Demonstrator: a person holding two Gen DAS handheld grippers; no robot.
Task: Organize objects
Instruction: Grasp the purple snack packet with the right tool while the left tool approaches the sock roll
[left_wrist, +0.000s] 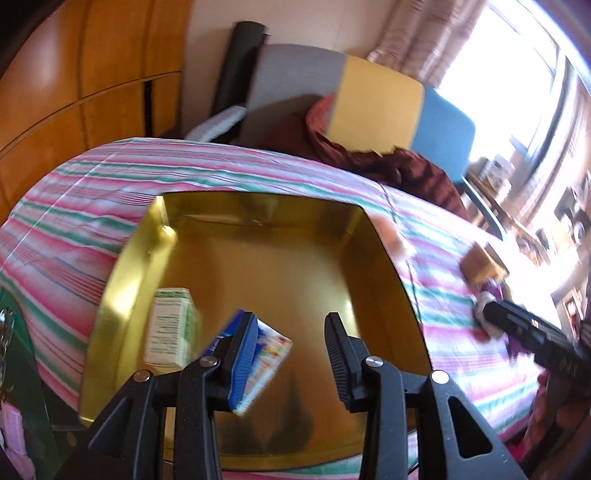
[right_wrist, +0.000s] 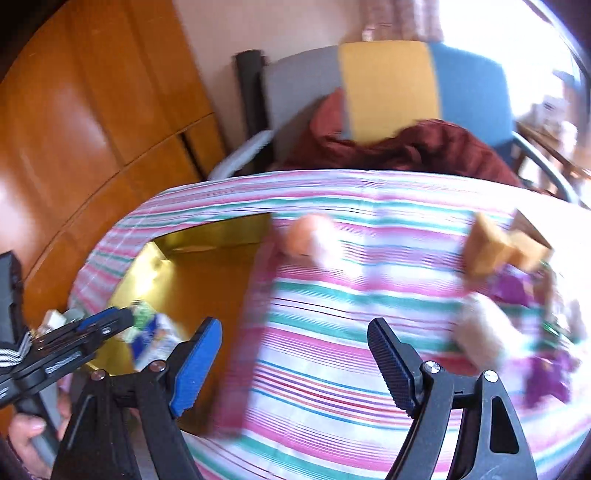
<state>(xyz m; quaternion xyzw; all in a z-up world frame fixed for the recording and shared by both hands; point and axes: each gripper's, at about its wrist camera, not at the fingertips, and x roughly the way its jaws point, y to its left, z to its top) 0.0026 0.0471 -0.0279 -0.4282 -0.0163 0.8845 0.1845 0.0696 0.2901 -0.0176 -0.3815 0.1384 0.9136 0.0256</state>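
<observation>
A: Why is the left gripper (left_wrist: 291, 354) over the shallow gold metal tray (left_wrist: 122, 273)?

B: Likely to drop things in. Its jaws stand apart; the small blue-and-white printed carton (left_wrist: 264, 363) rests against one pad, tilted, long axis slanting toward the camera. Blurred, so grip's uncertain.

A: The right gripper (right_wrist: 295, 363)?

B: Wide open, empty, above the striped cloth (right_wrist: 325, 362).

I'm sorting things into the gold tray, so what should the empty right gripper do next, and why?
Probably move toward the tan wooden blocks: the right gripper stands open over the striped cloth, and they lie outside the gold tray.
</observation>
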